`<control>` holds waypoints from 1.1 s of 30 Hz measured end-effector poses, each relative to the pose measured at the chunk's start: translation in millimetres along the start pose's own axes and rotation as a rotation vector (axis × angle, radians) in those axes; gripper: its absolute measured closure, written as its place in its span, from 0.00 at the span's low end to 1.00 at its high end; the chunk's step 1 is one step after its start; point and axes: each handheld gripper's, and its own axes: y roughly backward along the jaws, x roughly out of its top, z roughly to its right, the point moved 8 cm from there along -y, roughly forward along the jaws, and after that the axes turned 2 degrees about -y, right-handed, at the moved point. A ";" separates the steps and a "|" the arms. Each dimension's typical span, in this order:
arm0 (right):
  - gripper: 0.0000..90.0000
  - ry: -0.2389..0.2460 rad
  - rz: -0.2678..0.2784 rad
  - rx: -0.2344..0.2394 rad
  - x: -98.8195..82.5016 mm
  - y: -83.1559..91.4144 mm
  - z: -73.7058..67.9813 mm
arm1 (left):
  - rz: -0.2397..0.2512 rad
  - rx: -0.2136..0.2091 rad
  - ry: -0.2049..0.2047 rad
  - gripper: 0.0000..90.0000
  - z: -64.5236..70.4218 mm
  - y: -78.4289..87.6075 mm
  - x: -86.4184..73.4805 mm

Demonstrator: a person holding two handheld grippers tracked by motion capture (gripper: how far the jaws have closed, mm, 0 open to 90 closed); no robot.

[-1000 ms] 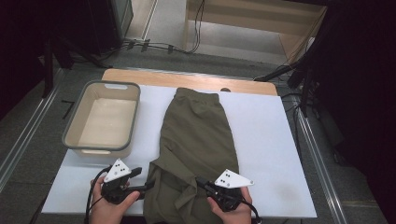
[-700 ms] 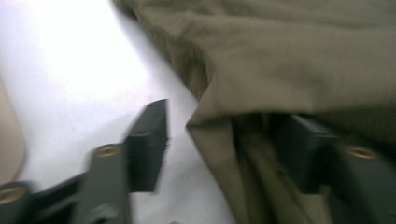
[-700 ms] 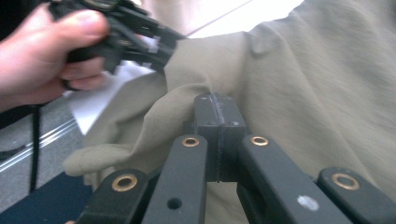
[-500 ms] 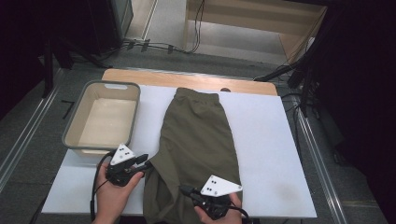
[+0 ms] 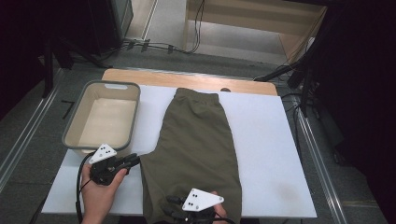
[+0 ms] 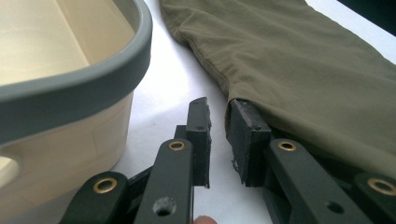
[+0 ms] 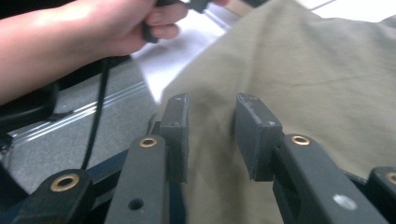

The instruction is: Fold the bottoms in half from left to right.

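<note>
An olive-green garment [image 5: 196, 140] lies flat and lengthwise on the white table top [image 5: 266, 140], waistband at the far end. My left gripper [image 5: 133, 161] sits at its near left edge. In the left gripper view its jaws [image 6: 218, 105] have just been closing to a narrow gap with bare table between them, and the right pad touches the garment's hem [image 6: 299, 60]. My right gripper [image 5: 172, 207] is at the table's near edge over the garment. Its jaws [image 7: 212, 100] have just been opening and stand apart above the cloth [image 7: 303, 60], pinching nothing.
A cream tub with a grey rim [image 5: 133, 100] stands at the left, close beside the left gripper [image 6: 84, 79]. In the right gripper view the person's other hand [image 7: 93, 28] holds the left gripper. Bare white table lies to the right of the garment.
The left gripper moved away from the near edge toward the tub and its jaws narrowed. The right gripper slid left along the near edge and let go of the cloth. The garment's near end now lies flat.
</note>
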 end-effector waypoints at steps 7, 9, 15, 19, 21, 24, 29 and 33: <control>0.75 0.050 -0.019 -0.028 -8.4 -7.8 -10.3 | -0.015 0.009 -0.022 0.98 0.2 -0.9 -1.5; 0.75 0.040 -0.033 -0.005 -12.4 -12.7 -12.3 | -0.016 0.009 -0.020 0.98 -0.3 -1.1 -2.4; 0.65 0.056 -0.089 0.018 -23.5 -28.9 -17.4 | -0.015 0.038 -0.018 0.97 -3.9 4.0 -6.1; 0.54 0.013 -0.035 -0.024 -14.2 -12.9 1.7 | 0.011 0.055 -0.002 0.80 -8.7 15.8 -8.5; 0.47 -0.009 -0.006 -0.074 -9.8 0.5 18.7 | 0.019 0.037 0.010 0.69 -8.2 19.4 -9.1; 0.37 -0.053 0.025 -0.148 -6.9 22.0 47.7 | 0.048 0.015 0.018 0.52 -1.5 20.8 -7.2; 0.24 -0.116 0.036 -0.226 -11.2 51.6 85.6 | 0.071 -0.035 -0.003 0.28 18.1 17.6 -0.5; 0.20 -0.145 0.039 -0.273 -17.2 67.3 108.5 | 0.022 -0.041 -0.020 0.12 26.7 4.6 -5.9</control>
